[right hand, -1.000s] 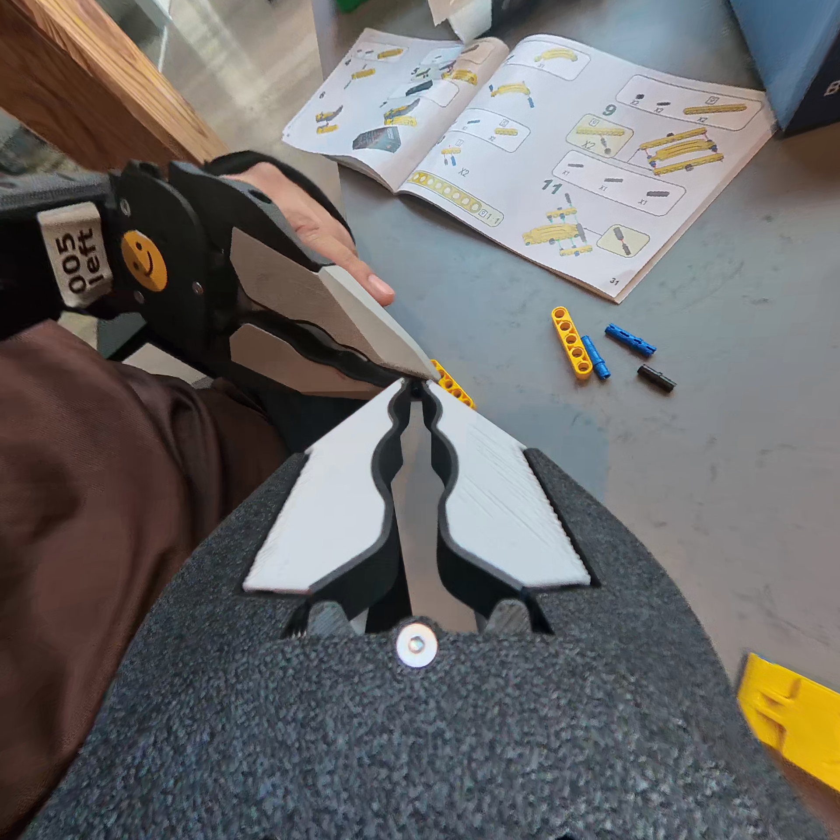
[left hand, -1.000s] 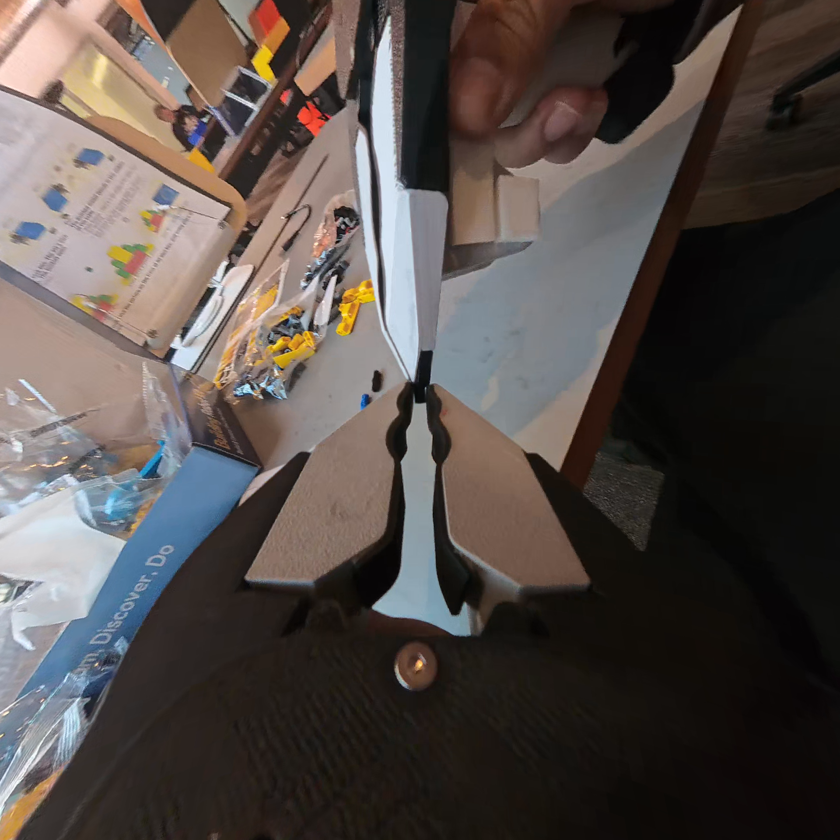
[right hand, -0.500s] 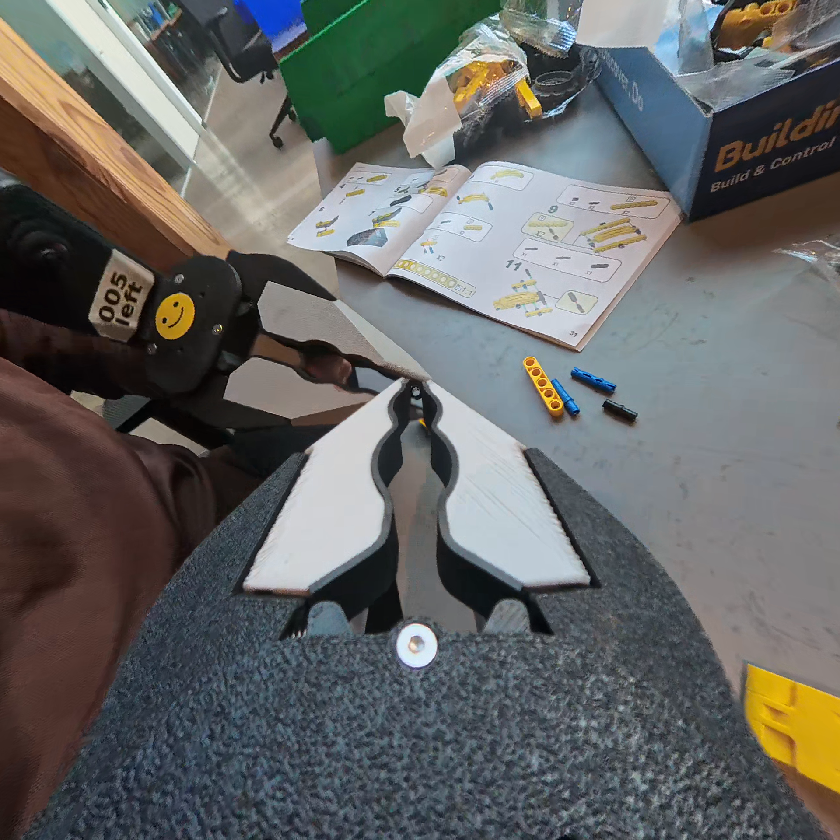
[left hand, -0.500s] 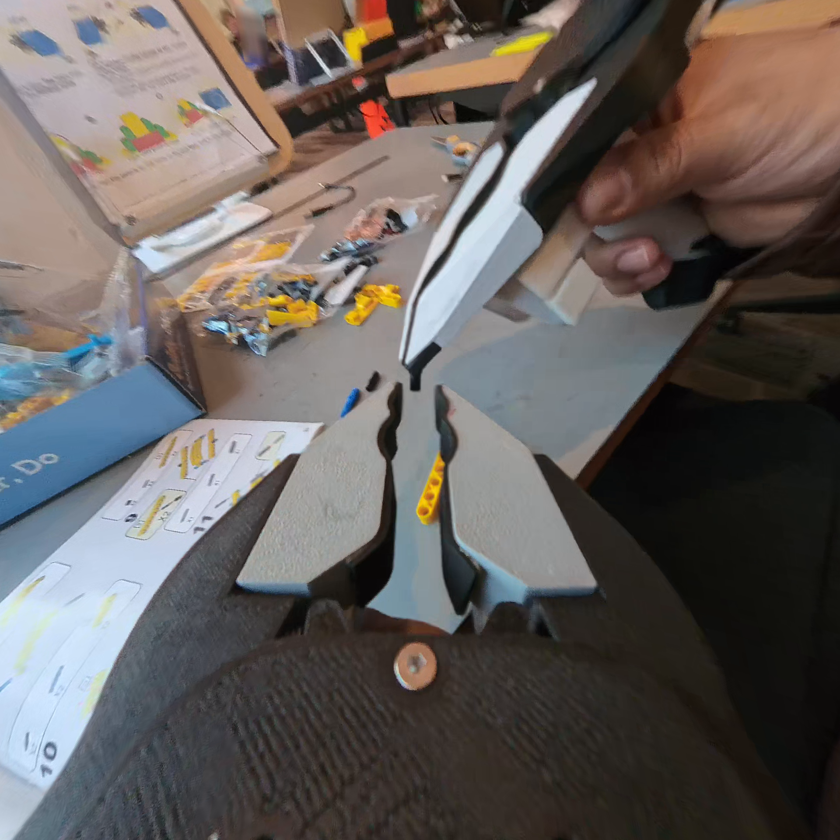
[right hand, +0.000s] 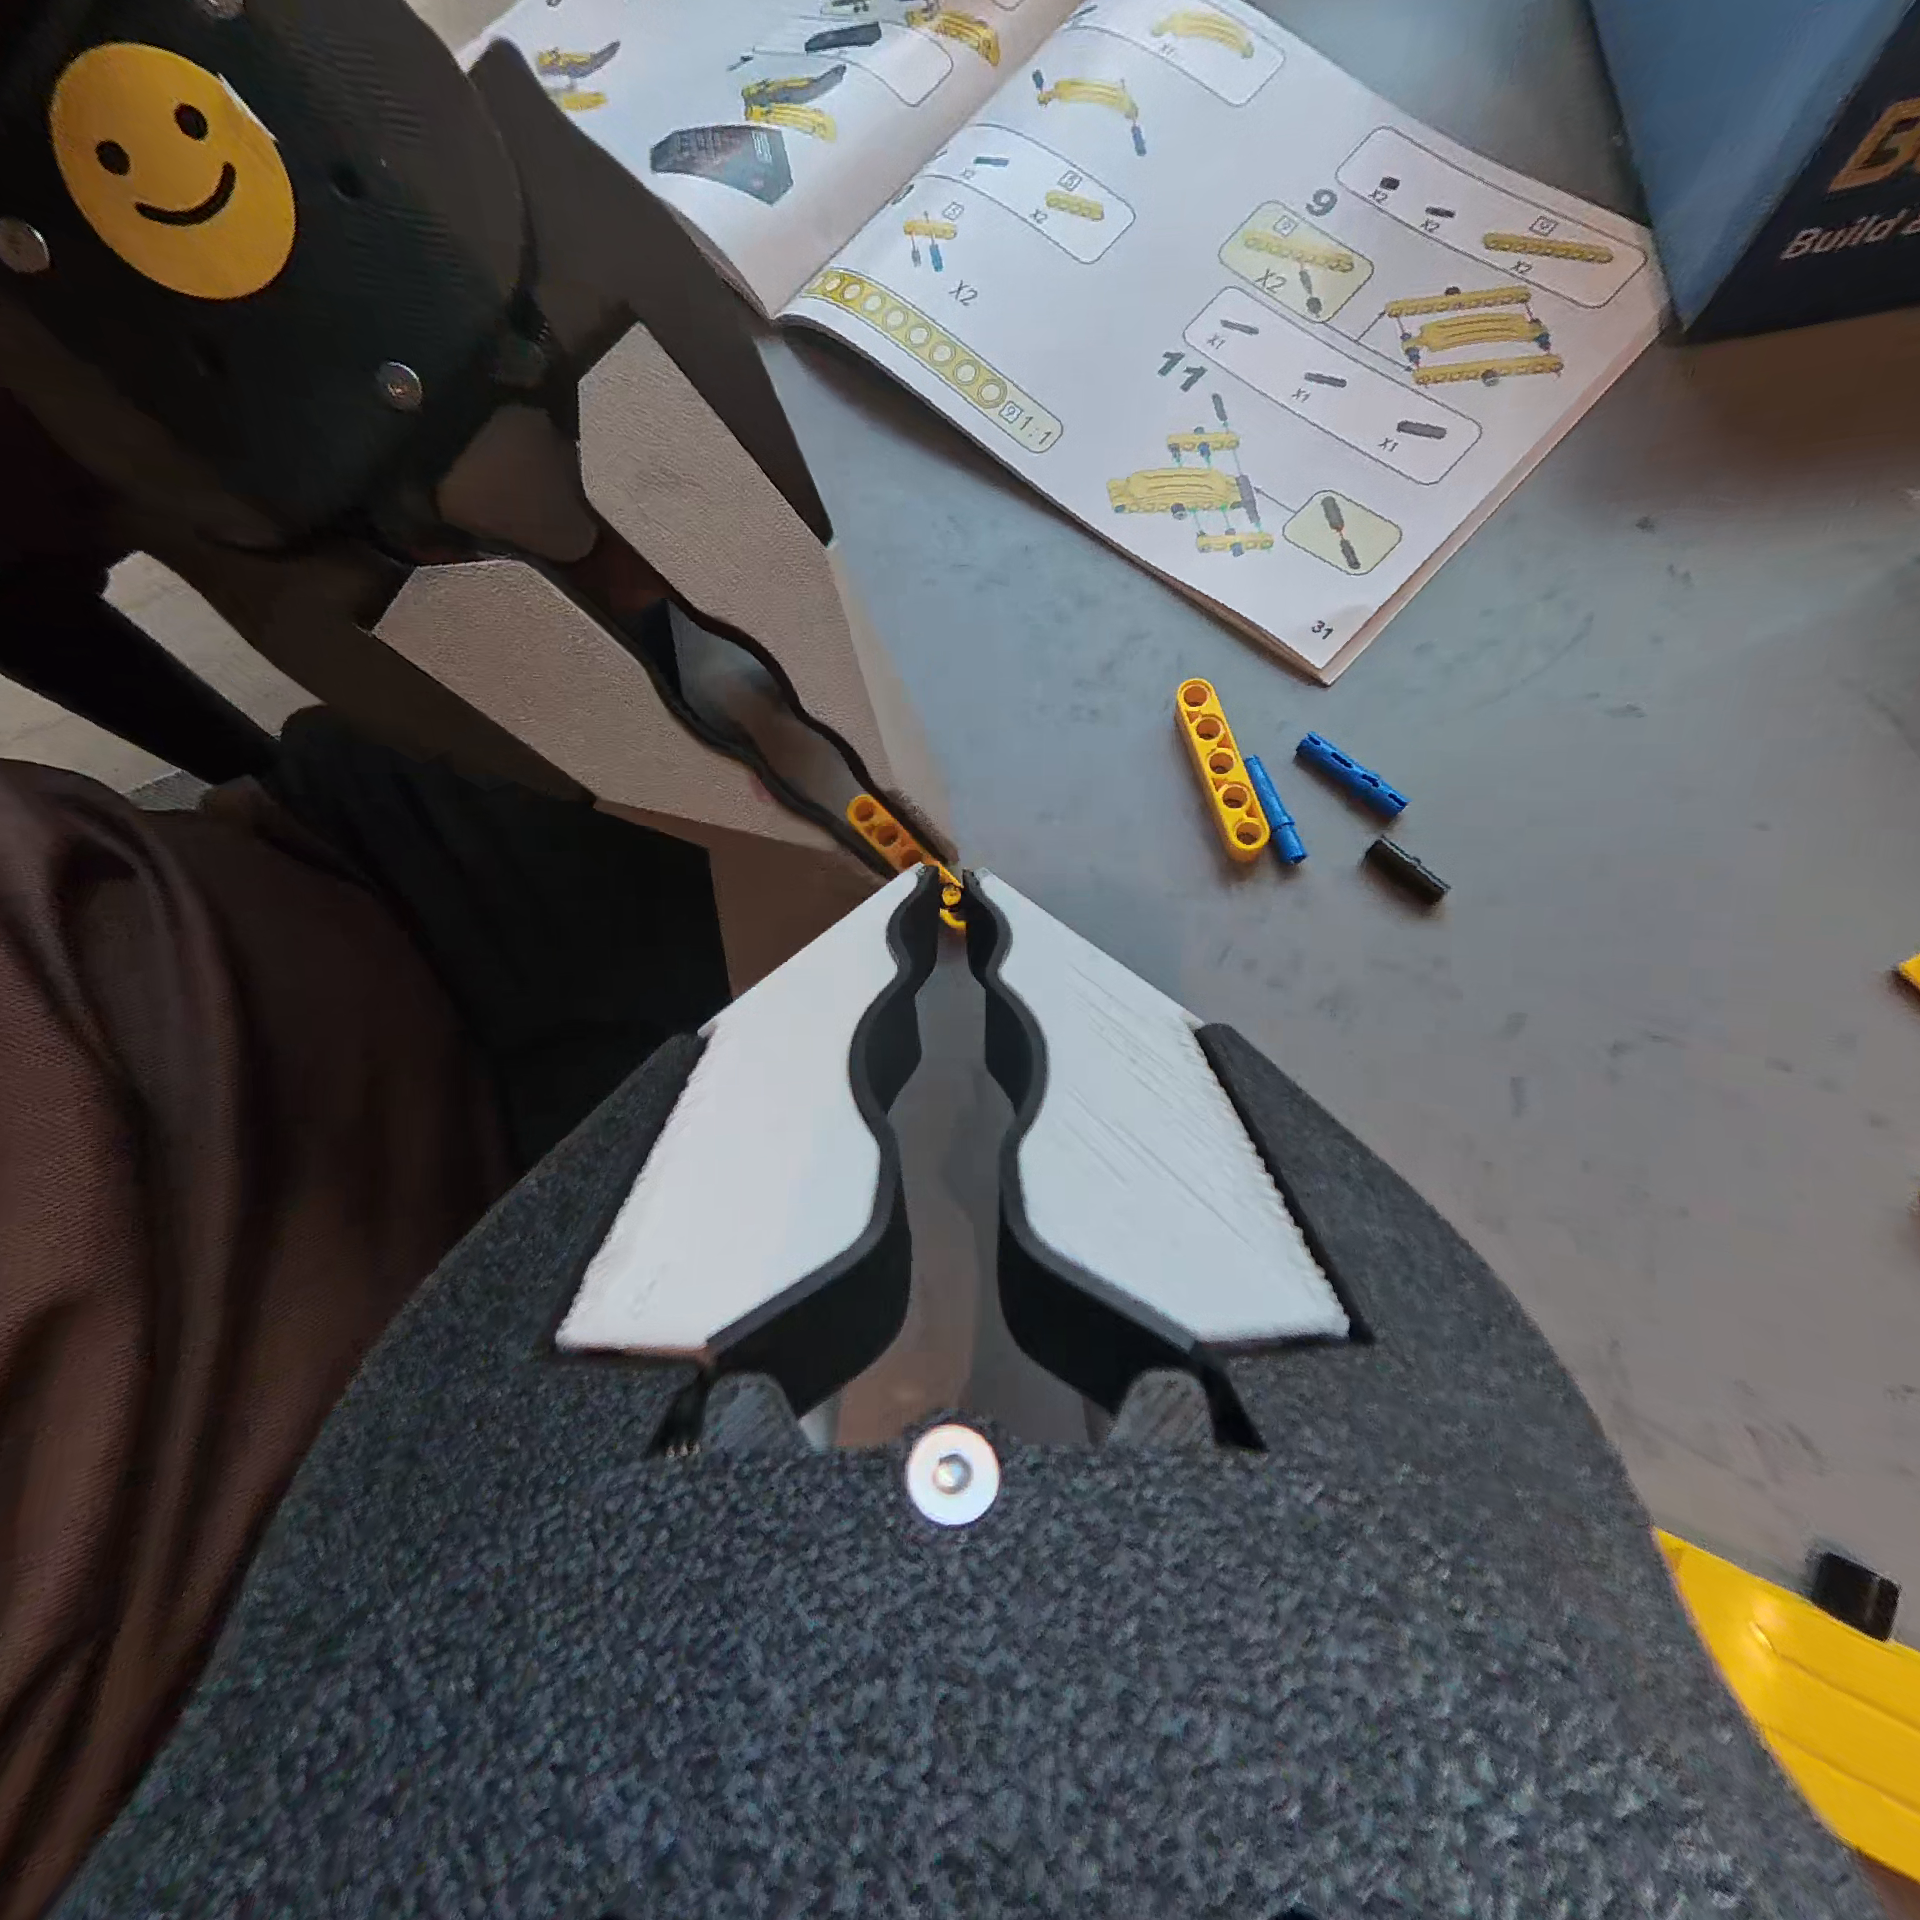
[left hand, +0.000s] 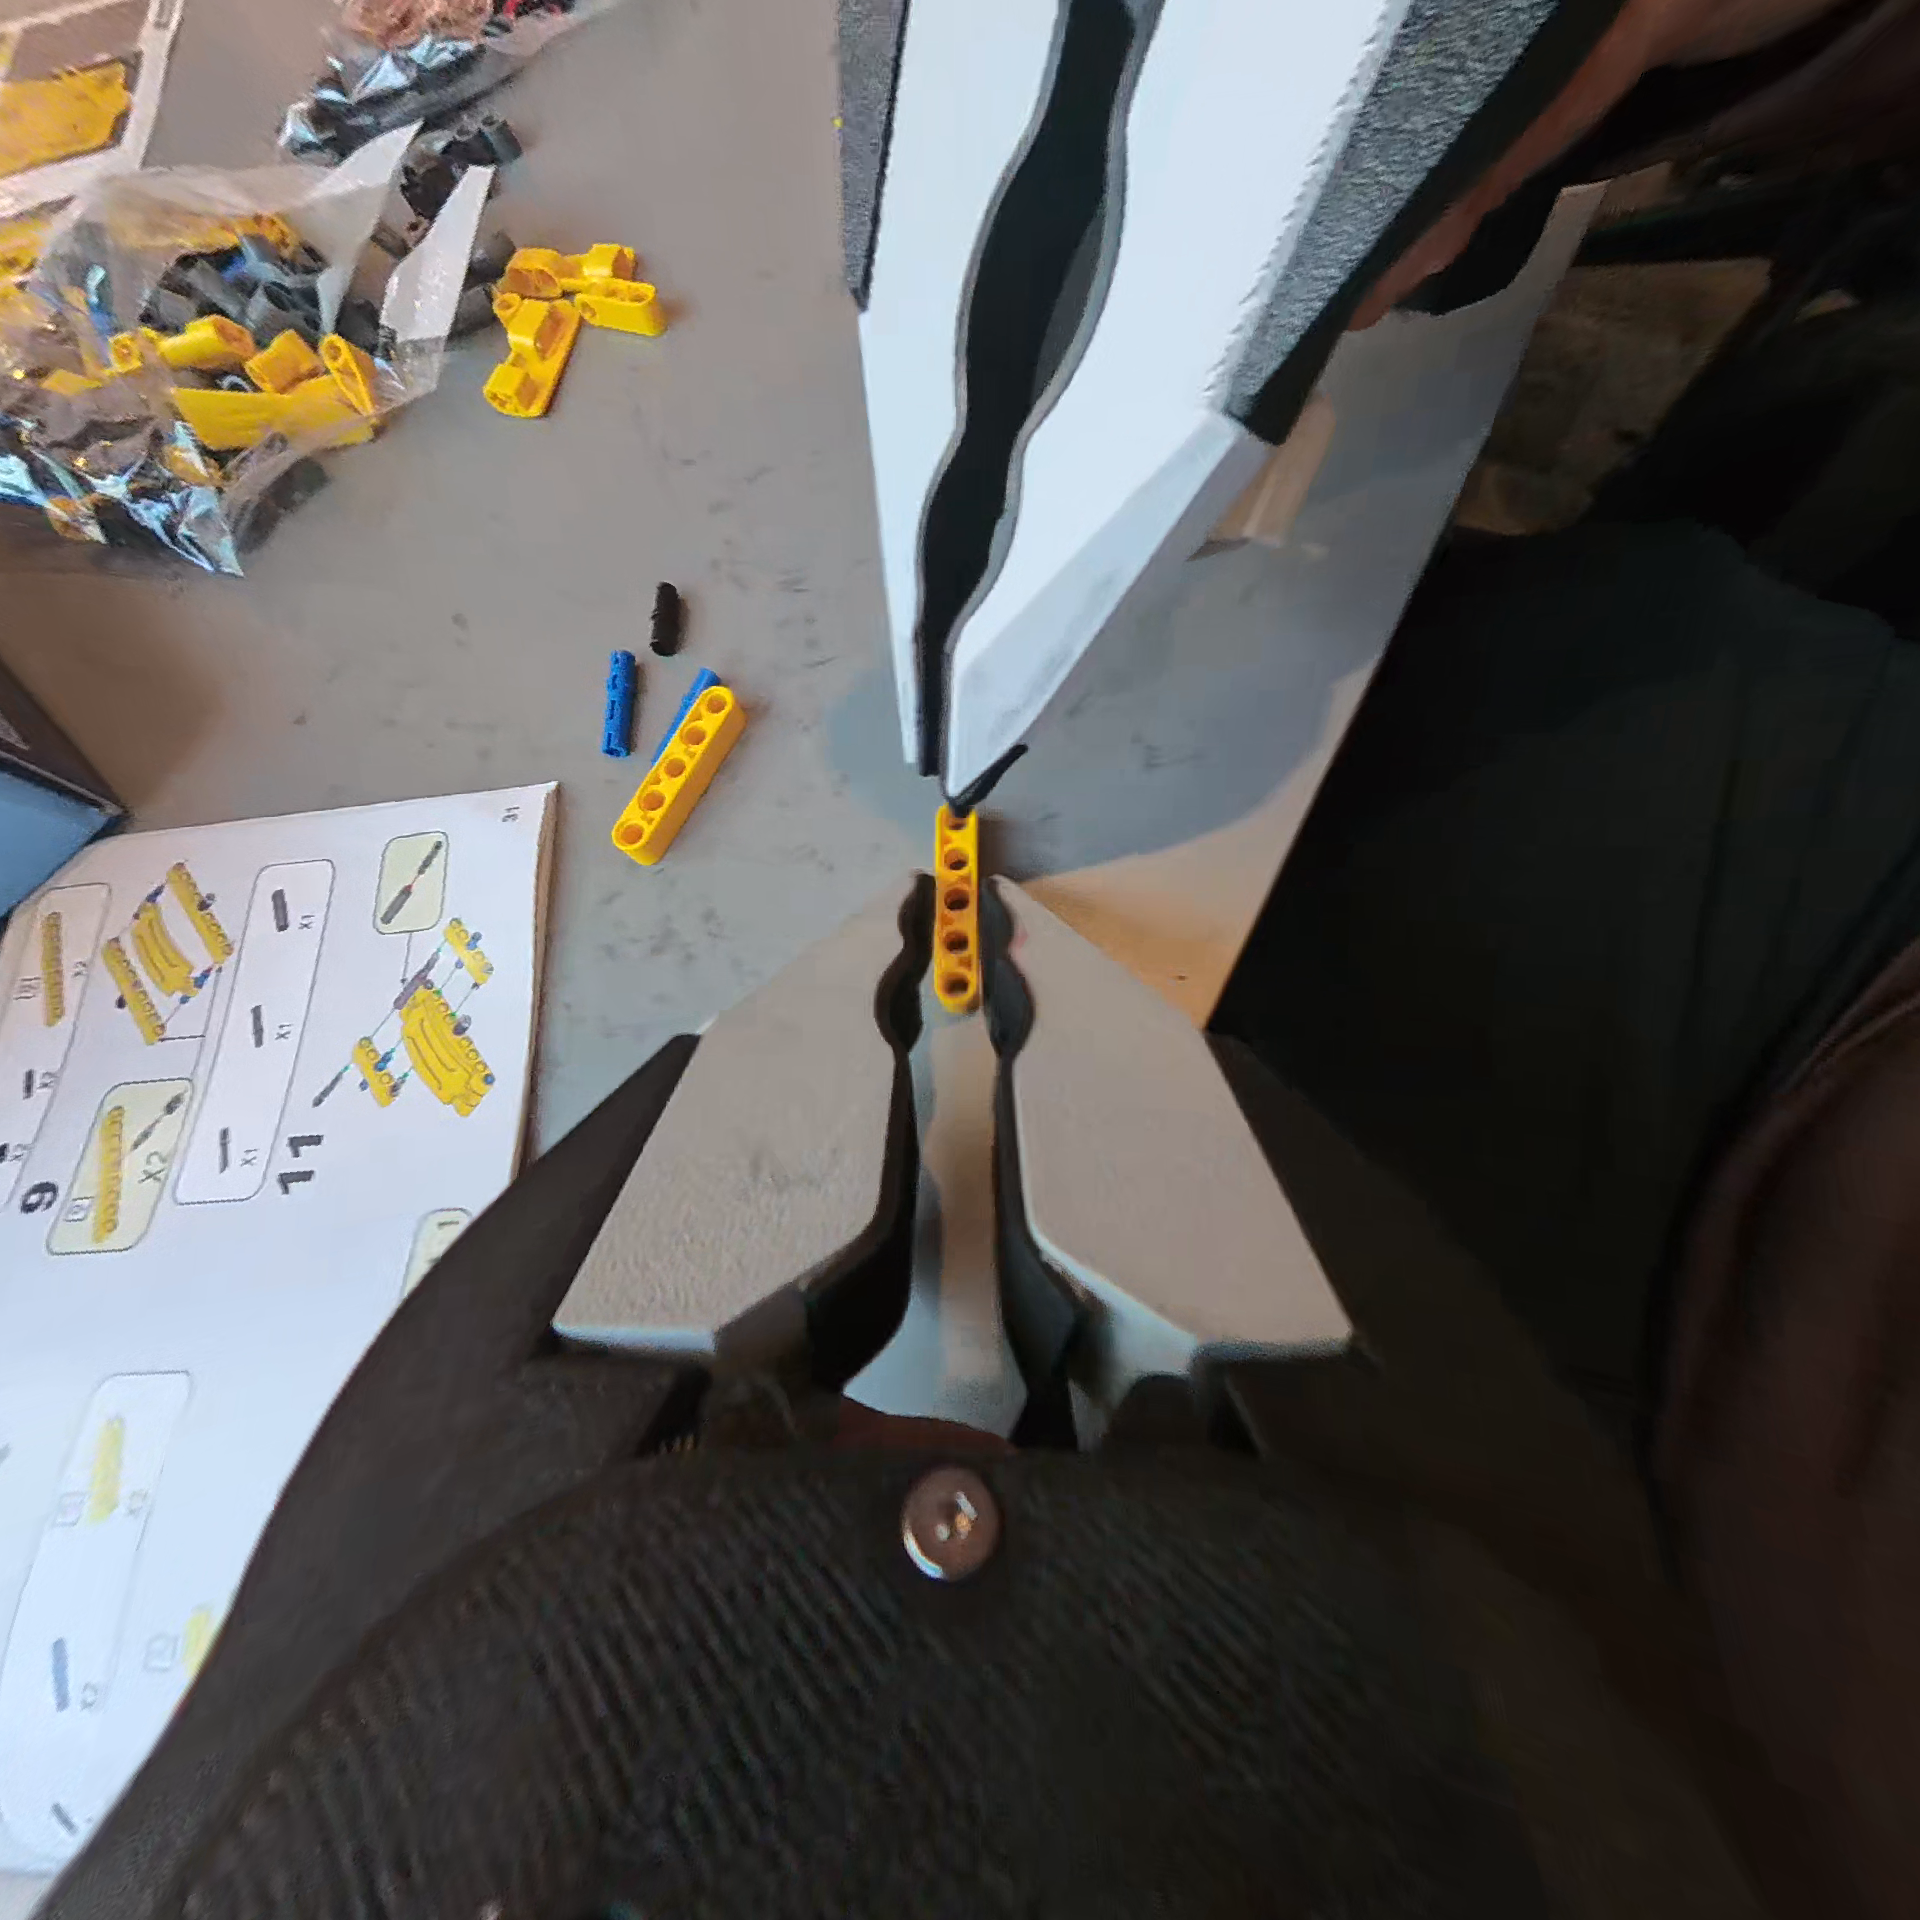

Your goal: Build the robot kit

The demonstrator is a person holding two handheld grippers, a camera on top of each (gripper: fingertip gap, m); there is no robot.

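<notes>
My left gripper (left hand: 951, 896) has grey fingers and is shut on a yellow five-hole beam (left hand: 957, 935), held on edge above the table's near edge. My right gripper (right hand: 948, 883) has white fingers and is shut on a small black pin (left hand: 982, 781). In the left wrist view the right gripper (left hand: 935, 769) comes in from above, and the pin touches the beam's far end. In the right wrist view the left gripper (right hand: 914, 844) comes in from the upper left with the beam (right hand: 883, 831), whose end sits at my right fingertips.
On the grey table (left hand: 727, 520) lie a second yellow beam (left hand: 677, 774), two blue pins (left hand: 619, 701) and a black pin (left hand: 665, 618). An open instruction booklet (right hand: 1143, 260), a bag of parts (left hand: 187, 343), yellow connectors (left hand: 561, 312) and a blue box (right hand: 1766, 156) lie farther off. Left and right tips are no more than a few centimetres apart.
Both grippers tilted down toward the table and closed in on each other. The black pin now meets the end of the yellow beam in the left gripper.
</notes>
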